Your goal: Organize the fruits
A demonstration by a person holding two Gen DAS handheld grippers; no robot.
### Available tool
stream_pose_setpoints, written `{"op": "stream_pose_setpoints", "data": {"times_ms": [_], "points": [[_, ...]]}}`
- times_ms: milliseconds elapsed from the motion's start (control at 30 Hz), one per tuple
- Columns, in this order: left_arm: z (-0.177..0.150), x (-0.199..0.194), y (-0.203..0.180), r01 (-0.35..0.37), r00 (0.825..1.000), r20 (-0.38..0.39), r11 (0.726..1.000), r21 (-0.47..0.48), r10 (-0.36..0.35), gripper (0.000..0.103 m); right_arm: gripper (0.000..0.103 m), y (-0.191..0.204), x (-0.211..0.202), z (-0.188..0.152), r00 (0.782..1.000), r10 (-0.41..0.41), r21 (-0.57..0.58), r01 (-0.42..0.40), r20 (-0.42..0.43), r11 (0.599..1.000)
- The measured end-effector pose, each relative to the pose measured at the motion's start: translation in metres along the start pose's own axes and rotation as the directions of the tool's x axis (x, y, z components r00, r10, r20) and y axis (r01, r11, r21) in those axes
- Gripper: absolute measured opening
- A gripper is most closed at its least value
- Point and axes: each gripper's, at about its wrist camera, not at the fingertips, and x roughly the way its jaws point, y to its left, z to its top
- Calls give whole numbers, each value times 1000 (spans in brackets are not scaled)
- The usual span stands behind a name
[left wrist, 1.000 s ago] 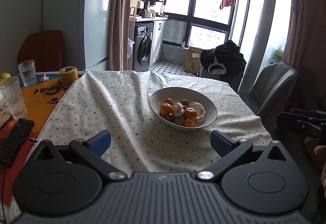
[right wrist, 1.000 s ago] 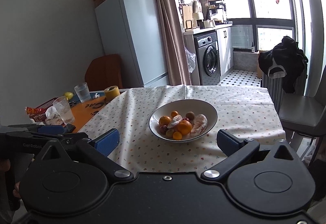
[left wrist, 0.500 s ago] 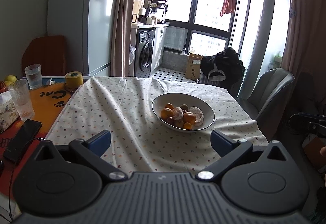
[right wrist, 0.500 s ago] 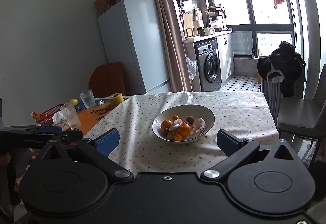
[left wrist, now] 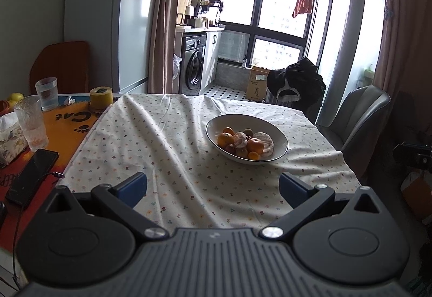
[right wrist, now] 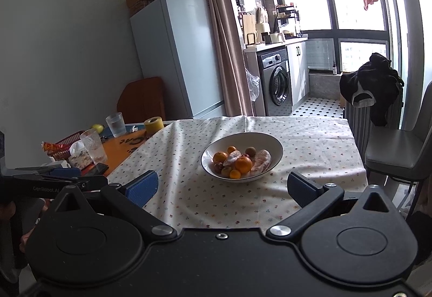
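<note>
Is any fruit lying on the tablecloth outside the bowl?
No, all the fruit sits inside the bowl, and the tablecloth around it holds nothing else.

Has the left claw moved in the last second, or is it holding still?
Yes. The left claw has pulled back from the bowl: in its own view the bowl now looks smaller and farther off, and more of the tablecloth shows.

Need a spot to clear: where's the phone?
The phone lies at the left view's left edge, on the orange mat beside the tablecloth, just below the nearer glass.
</note>
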Motion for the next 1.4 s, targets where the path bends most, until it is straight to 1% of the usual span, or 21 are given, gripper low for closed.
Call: {"op": "stream_pose_setpoints", "data": {"times_ms": [333, 400, 633, 1100, 1233, 1400], "points": [[-1, -5, -7, 26, 1000, 2, 999, 33, -26, 103, 103, 7, 0, -2, 1000, 23, -16, -23, -9, 1000], [-1, -7, -6, 37, 999, 4, 999, 27, -37, 103, 103, 7, 0, -2, 1000, 27, -18, -27, -10, 999], [-1, -7, -7, 41, 999, 0, 999, 34, -41, 103, 103, 10, 3, -3, 999, 46, -28, -46, -18, 999], [-2, -6, -7, 36, 999, 5, 998, 44, -36, 103, 103, 12, 3, -4, 999, 50, -35, -50, -17, 998], [-3, -6, -7, 56, 998, 2, 998, 36, -56, 103, 103, 12, 4, -4, 999, 49, -34, -49, -19, 998], [-4, -5, -5, 45, 999, 1, 998, 33, -45, 103, 103, 14, 4, -5, 999, 51, -40, -52, -18, 998]]}}
